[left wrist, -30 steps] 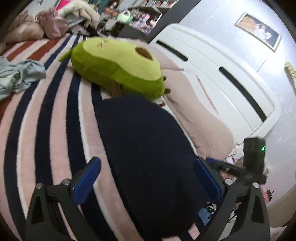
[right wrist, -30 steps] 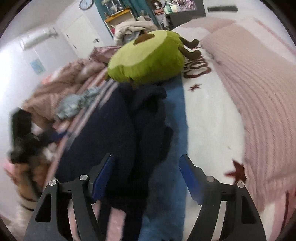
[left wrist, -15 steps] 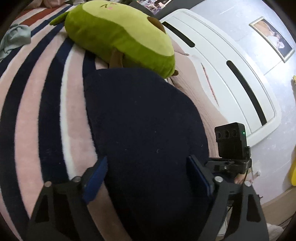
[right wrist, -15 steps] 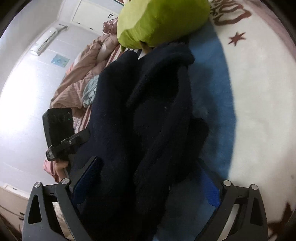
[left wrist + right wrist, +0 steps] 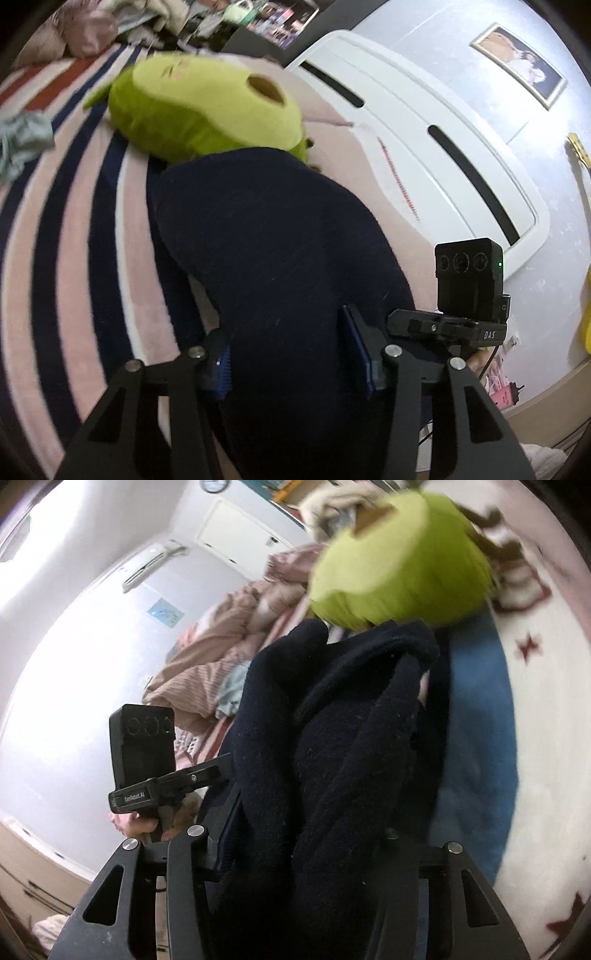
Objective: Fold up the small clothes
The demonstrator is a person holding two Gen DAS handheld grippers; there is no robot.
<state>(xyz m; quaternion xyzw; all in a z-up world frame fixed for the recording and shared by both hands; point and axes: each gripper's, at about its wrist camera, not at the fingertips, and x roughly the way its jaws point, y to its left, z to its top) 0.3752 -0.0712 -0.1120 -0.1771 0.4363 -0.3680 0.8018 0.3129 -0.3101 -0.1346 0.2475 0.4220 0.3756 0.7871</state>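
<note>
Striped pink, white and navy fleece bedding (image 5: 74, 236) carries a dark navy fleece garment (image 5: 280, 258), its far edge touching a green avocado-shaped plush toy (image 5: 207, 110). Left gripper (image 5: 291, 363) is clamped on the garment's near edge; right gripper (image 5: 306, 853) seems clamped too, its pads buried in folds.

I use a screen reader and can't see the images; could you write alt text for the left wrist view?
The left gripper is shut on a dark navy garment lying on a pink, white and navy striped blanket. A green avocado plush lies beyond it, and the right gripper's camera shows at right.
</note>
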